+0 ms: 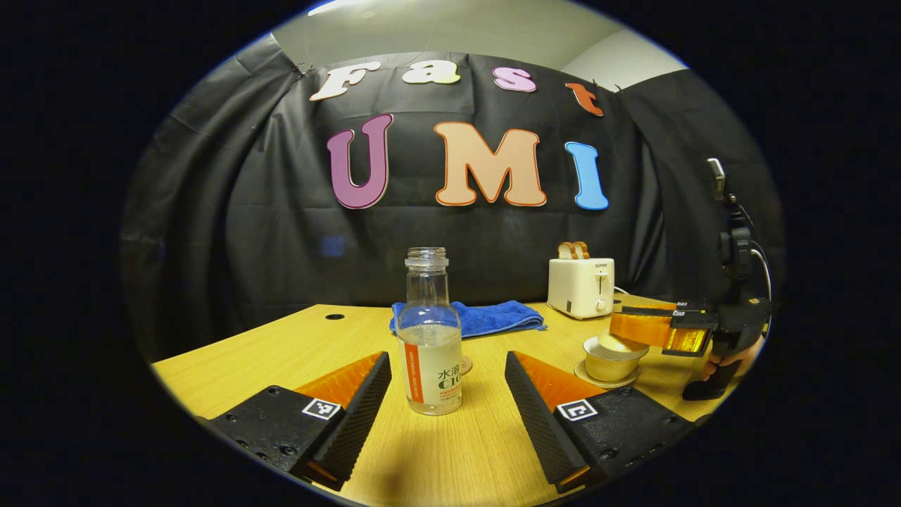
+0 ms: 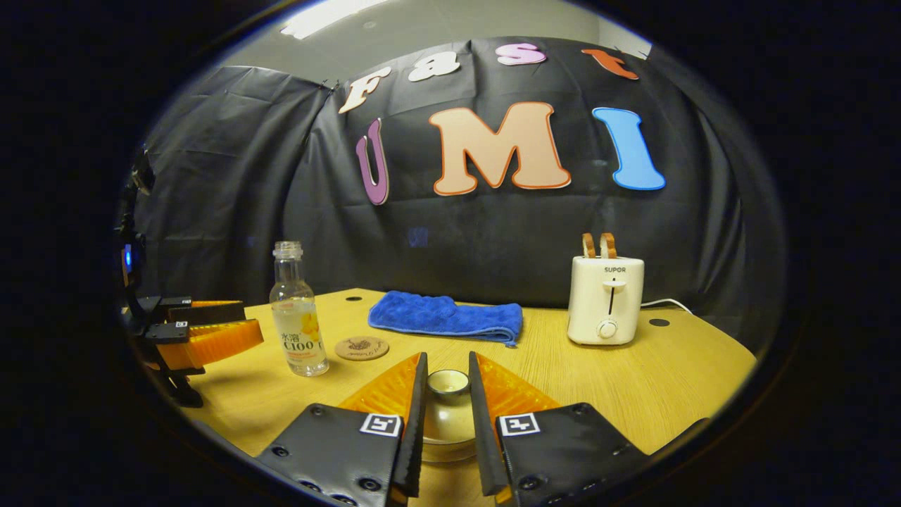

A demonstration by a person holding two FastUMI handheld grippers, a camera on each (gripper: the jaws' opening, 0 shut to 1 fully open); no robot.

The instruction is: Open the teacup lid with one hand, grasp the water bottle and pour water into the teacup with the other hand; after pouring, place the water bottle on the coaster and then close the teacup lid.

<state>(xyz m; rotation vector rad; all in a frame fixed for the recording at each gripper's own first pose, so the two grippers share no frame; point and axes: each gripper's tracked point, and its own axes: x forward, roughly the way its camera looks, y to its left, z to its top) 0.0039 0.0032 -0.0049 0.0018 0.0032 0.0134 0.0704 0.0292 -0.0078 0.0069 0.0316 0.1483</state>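
Table [image 2: 633, 380] first, broad and wooden, bearing toaster [image 2: 605, 299] and blue cloth [image 2: 447, 317] at the back, both idle. Next in size, water bottle [image 1: 429, 331]: upright, uncapped, part full, standing untouched between the widely spread fingers of the left gripper [image 1: 447, 394], so not yet grasped. Then teacup [image 2: 442, 415] on its saucer toward the right, lid [image 2: 448, 382] seemingly in place (knob sitting between the fingers of the right gripper [image 2: 445, 394], narrowed close around it, though cannot tell if actually pressing). Smallest, coaster [image 2: 361, 348], lying bare just beside the bottle. Judged very early: lid seemingly not raised, no pouring done, bottle not on coaster. Everything left: lifting lid, gripping and tipping bottle, parking it, closing up.
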